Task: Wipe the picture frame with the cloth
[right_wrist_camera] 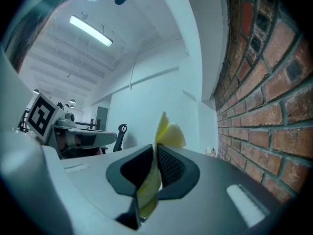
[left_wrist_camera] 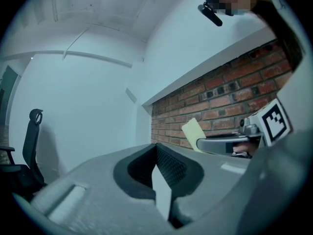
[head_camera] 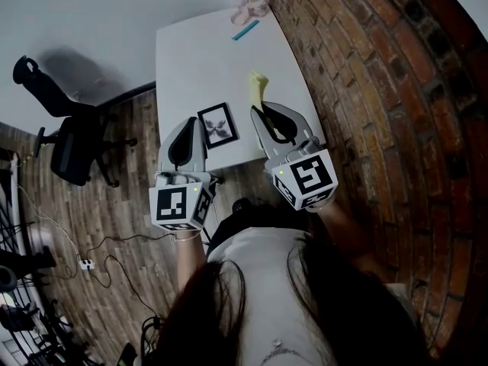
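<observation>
Clamping a soft yellow cloth (right_wrist_camera: 168, 133) between its dark ribbed pads, the right gripper (right_wrist_camera: 155, 148) has its jaws pressed together on the fabric. One end of the cloth fans out above the fingertips and the rest hangs down between the jaws. In the head view this gripper (head_camera: 258, 111) sits right of centre, and the cloth (head_camera: 258, 84) sticks out past its tip over the white rectangular table (head_camera: 198, 59).

The left gripper (left_wrist_camera: 156, 148) has its jaws closed on each other with nothing between them. In the head view it (head_camera: 192, 124) lies left of centre, roughly side by side with the right one.

A small black-rimmed picture frame (head_camera: 218, 124) lies flat near the table's lower edge, between the two gripper tips in the picture and just right of the left one. Whether either touches it cannot be told.

At the table's upper end lie a teal strip (head_camera: 245, 30) and a small pale pink object (head_camera: 252, 4). A red brick wall (head_camera: 366, 67) fills the right side of the frame. A black office chair (head_camera: 72, 139) stands on the wooden plank floor (head_camera: 130, 280) at the left.
</observation>
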Available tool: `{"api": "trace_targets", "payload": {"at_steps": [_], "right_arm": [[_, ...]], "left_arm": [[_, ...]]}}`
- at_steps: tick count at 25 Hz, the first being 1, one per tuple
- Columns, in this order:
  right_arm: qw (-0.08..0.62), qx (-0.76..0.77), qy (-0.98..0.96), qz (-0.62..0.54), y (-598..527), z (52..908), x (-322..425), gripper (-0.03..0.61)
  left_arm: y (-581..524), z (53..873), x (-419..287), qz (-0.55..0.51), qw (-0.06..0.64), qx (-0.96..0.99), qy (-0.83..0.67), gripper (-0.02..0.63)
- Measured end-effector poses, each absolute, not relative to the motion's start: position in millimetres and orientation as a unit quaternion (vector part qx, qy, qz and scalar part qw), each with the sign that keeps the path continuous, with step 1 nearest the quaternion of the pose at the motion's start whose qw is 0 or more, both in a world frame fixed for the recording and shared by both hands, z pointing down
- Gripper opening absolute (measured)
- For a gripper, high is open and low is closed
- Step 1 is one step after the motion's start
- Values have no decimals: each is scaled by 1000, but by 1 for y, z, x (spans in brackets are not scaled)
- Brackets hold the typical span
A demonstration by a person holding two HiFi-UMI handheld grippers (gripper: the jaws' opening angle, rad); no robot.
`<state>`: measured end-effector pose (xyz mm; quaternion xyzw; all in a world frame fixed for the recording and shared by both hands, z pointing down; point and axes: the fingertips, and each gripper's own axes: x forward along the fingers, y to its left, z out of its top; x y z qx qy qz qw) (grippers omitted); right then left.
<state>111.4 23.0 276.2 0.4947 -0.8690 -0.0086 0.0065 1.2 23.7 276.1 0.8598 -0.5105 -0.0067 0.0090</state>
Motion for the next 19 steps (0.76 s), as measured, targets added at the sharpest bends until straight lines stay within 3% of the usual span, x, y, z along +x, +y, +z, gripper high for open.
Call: {"api": "trace_targets", "payload": {"at_steps": [19], "right_arm": [[3,493,-870,-9,18,277,107,31]], "left_arm": [[19,278,8,-4,18,867,-498,0]]}}
